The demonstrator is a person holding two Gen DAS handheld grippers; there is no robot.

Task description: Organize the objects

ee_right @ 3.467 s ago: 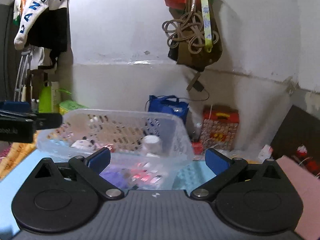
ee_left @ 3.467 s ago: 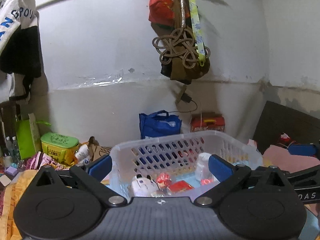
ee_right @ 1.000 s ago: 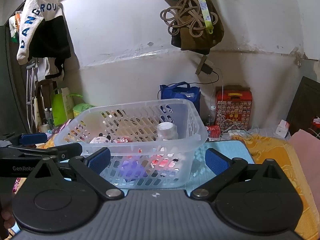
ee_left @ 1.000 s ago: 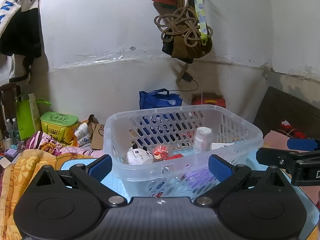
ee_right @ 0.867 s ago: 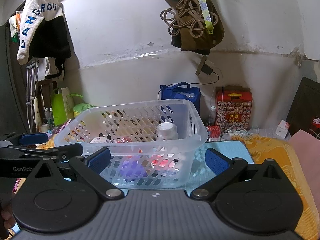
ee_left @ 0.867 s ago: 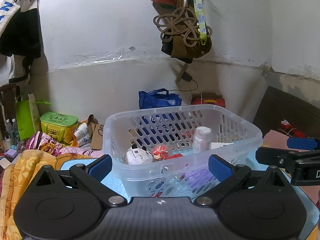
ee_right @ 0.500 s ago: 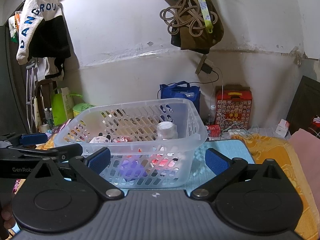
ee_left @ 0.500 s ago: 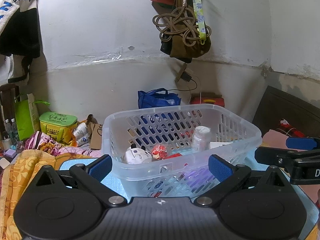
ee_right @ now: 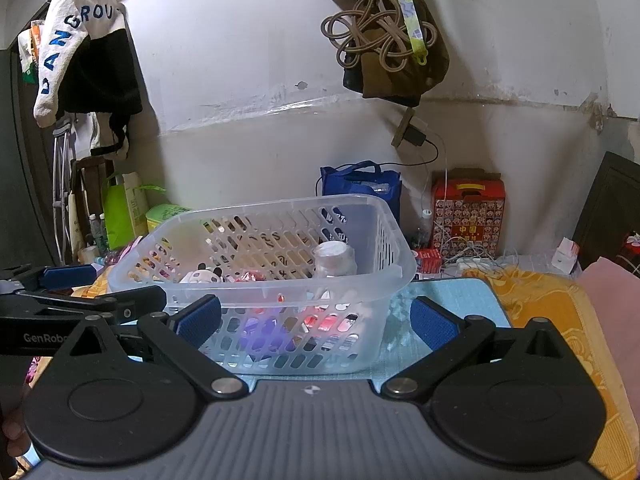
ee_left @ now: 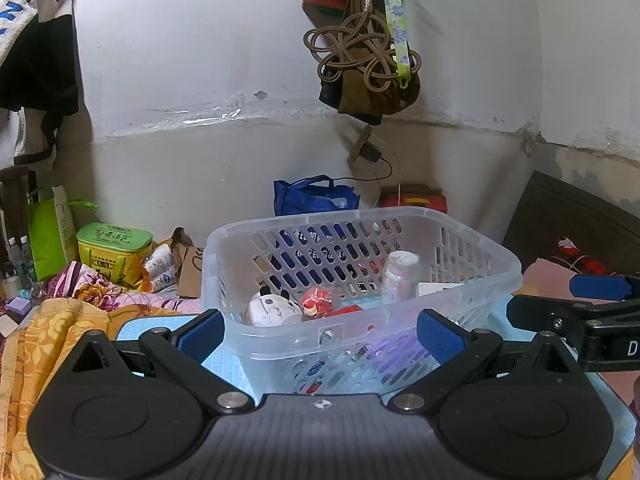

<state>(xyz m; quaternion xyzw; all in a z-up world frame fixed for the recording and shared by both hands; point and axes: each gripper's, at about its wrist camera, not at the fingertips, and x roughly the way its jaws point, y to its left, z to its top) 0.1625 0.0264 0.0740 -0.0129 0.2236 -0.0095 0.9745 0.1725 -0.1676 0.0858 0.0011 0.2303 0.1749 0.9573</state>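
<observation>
- The left gripper (ee_left: 320, 334) is held with its blue-padded fingers (ee_left: 198, 336) spread wide; nothing is grasped between them, and the near wall of the basket is seen in the gap.
- The right gripper (ee_right: 316, 322) is likewise released, its fingers (ee_right: 434, 324) parted to either side of the basket's near corner without any contact that can be made out.
- The clear perforated plastic basket (ee_left: 472, 240) is set on a light blue mat (ee_right: 452, 300), close to the mat's near edge in the left wrist view.
- Inside the basket, a small white panda-like toy (ee_left: 272, 308) is seen toward the left wall, a red wrapped item (ee_left: 318, 300) just beside it, and an upright white-capped bottle (ee_left: 400, 272) toward the right wall.
- A white card or box (ee_left: 438, 288) lies beside the bottle; what it is cannot be told.
- The mat is laid over an orange patterned cloth (ee_right: 548, 308).
- Against the back wall a blue bag (ee_right: 360, 188) and a red printed box (ee_right: 468, 212) are stood, and a green tin (ee_left: 114, 246) is placed off to the left.
- A brown bag with looped cord (ee_right: 392, 52) is hung on the wall above.
</observation>
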